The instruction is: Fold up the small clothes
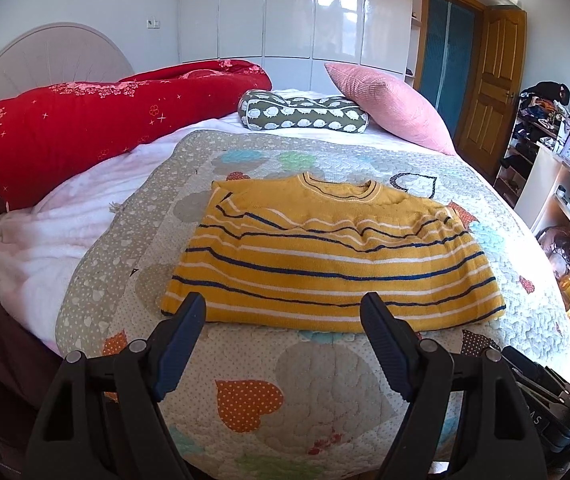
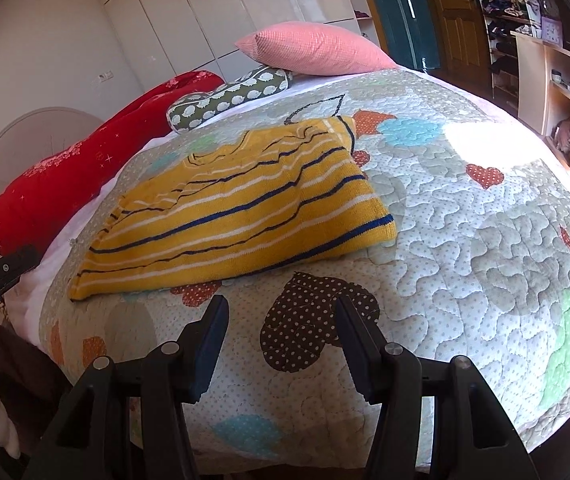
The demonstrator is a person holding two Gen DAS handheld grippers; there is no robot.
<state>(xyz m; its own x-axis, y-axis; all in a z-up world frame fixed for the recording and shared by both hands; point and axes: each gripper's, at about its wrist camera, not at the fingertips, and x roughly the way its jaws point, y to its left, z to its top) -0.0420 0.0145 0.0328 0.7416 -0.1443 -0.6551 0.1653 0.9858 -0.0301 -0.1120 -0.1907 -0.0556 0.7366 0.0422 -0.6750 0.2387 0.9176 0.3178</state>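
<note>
A small yellow sweater [image 1: 325,256] with white and navy stripes lies folded flat on the quilted bedspread [image 1: 285,392], collar toward the far side. It also shows in the right wrist view [image 2: 237,204], left of centre. My left gripper [image 1: 283,304] is open and empty, hovering just before the sweater's near hem. My right gripper [image 2: 281,308] is open and empty, a little in front of the sweater's near edge, over the bedspread [image 2: 465,264].
A rolled red duvet [image 1: 97,128] lies along the left of the bed. A green patterned bolster [image 1: 305,114] and a pink pillow [image 1: 389,100] sit at the far end. Shelves with clutter [image 1: 565,200] stand to the right. A wooden door [image 1: 493,80] is behind.
</note>
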